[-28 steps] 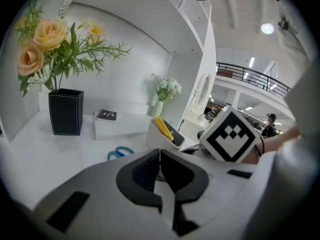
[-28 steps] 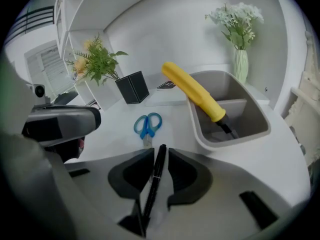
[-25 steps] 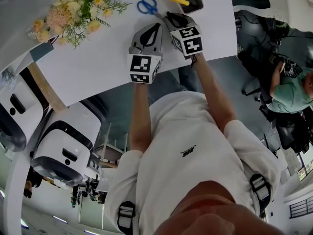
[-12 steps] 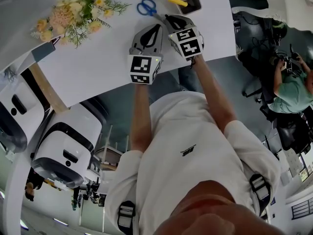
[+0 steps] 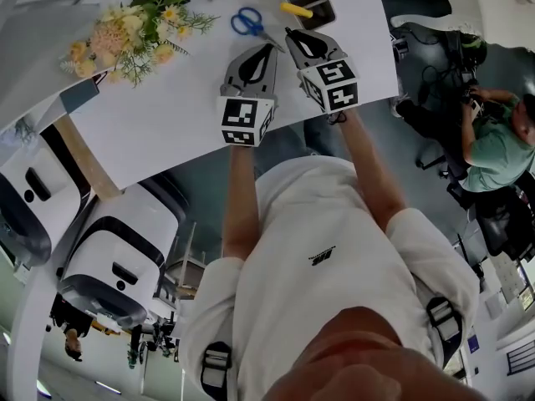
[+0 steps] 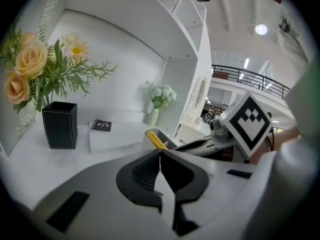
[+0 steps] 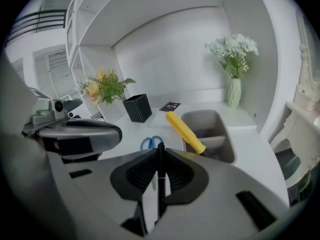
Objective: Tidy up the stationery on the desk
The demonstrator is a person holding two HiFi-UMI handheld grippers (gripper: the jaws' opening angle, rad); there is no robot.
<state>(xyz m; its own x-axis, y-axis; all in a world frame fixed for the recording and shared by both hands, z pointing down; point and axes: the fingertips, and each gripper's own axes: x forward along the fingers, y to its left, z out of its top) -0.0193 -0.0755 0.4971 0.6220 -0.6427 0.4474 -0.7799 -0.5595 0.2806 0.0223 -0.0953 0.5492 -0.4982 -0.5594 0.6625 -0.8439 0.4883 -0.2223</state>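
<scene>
Right gripper view: right gripper (image 7: 159, 151) has just closed on a thin black pen (image 7: 160, 184); it's slim and could slip out. Left gripper (image 6: 160, 156) is pressed together, empty.

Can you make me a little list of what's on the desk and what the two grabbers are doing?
Desk: white
Flowers: in a black vase
Scissors: blue, flat on the desk
Yellow tool: leaning in the grey tray
Left gripper: shut, empty
Right gripper: jaws just closed on a thin black pen
</scene>
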